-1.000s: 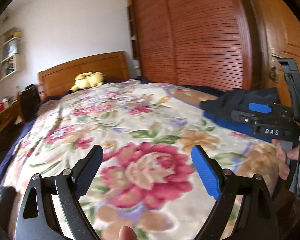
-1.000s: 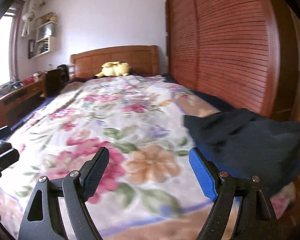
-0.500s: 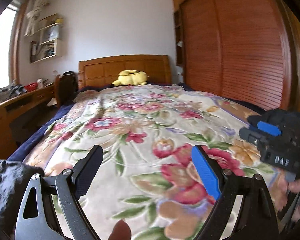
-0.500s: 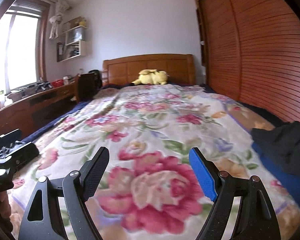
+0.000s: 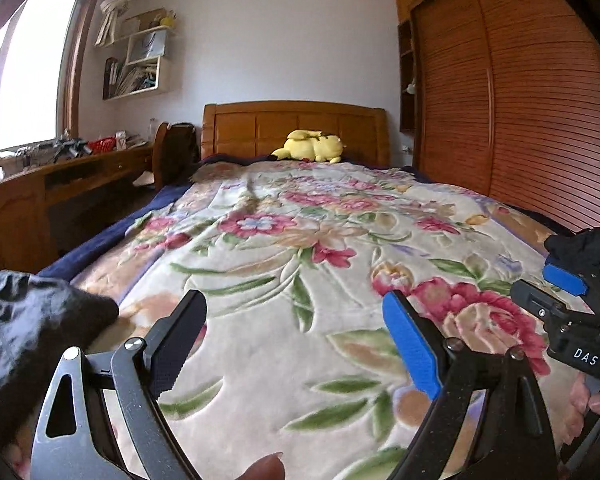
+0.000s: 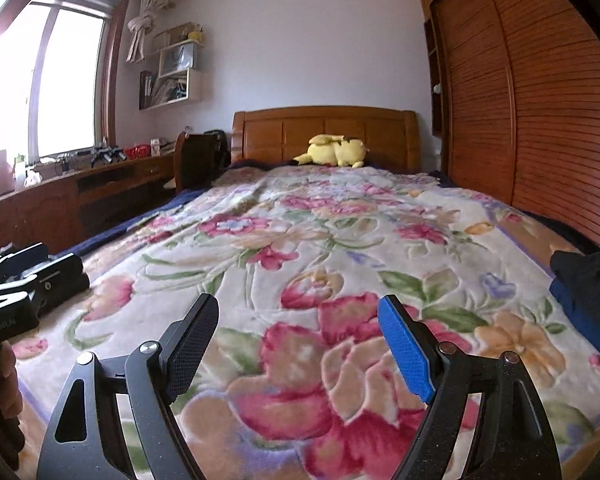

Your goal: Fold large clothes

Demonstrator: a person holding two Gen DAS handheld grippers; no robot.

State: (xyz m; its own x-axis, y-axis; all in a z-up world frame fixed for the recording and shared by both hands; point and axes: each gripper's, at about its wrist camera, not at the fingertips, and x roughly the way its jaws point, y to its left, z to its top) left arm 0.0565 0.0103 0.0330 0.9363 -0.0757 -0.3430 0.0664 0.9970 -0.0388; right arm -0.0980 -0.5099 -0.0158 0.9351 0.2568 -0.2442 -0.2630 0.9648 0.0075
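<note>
My left gripper (image 5: 294, 330) is open and empty above the near end of the floral bedspread (image 5: 300, 248). My right gripper (image 6: 298, 332) is open and empty over the same bedspread (image 6: 320, 240). A dark folded garment (image 6: 592, 280) lies at the bed's right edge; it also shows in the left wrist view (image 5: 584, 246) behind the right gripper's body (image 5: 572, 328). A black crumpled garment (image 5: 24, 320) lies at the near left corner, left of my left gripper. The left gripper's body (image 6: 24, 284) shows at the left of the right wrist view.
A yellow plush toy (image 5: 310, 151) lies by the wooden headboard (image 5: 296, 128). A slatted wooden wardrobe (image 5: 540, 120) runs along the right side. A wooden desk (image 5: 40, 196) with clutter and a chair (image 5: 176, 152) stand left of the bed, under a window (image 6: 32, 92).
Both grippers have swung left, away from the dark garment at the right edge, and now face the headboard. The black garment at the near left has come into the left wrist view.
</note>
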